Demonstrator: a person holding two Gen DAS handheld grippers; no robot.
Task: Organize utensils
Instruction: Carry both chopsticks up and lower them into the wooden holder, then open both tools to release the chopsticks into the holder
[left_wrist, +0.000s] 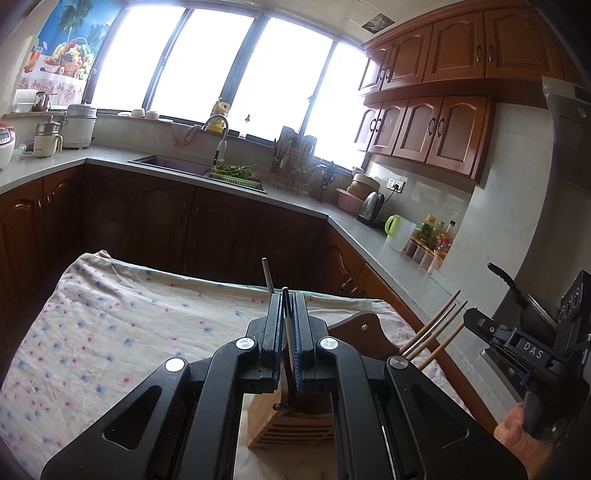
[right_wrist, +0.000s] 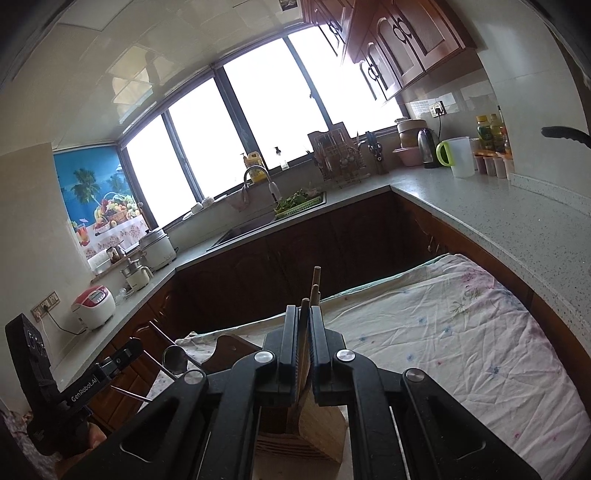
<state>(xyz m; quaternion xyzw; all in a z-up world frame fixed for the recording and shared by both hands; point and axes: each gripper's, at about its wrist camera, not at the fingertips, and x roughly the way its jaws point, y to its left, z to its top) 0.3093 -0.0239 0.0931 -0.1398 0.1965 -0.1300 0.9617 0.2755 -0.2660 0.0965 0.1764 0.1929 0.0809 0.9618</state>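
While both hover over the wooden holder (left_wrist: 284, 421) | left tool (left_wrist: 287, 325) clamped on slim utensil (left_wrist: 286, 325) | right tool (right_wrist: 303, 332) clamped on wooden chopsticks (right_wrist: 314, 291)

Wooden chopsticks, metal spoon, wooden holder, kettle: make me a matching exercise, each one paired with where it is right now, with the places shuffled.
Things:
1. wooden chopsticks
2. metal spoon
3. wooden holder
4. kettle

Places:
A. gripped in the jaws of the left gripper
B. on the counter beside the white jug
C. gripped in the jaws of the right gripper
D. standing on the flowered cloth, under both grippers

Pairs: 1-C, 2-A, 3-D, 4-B
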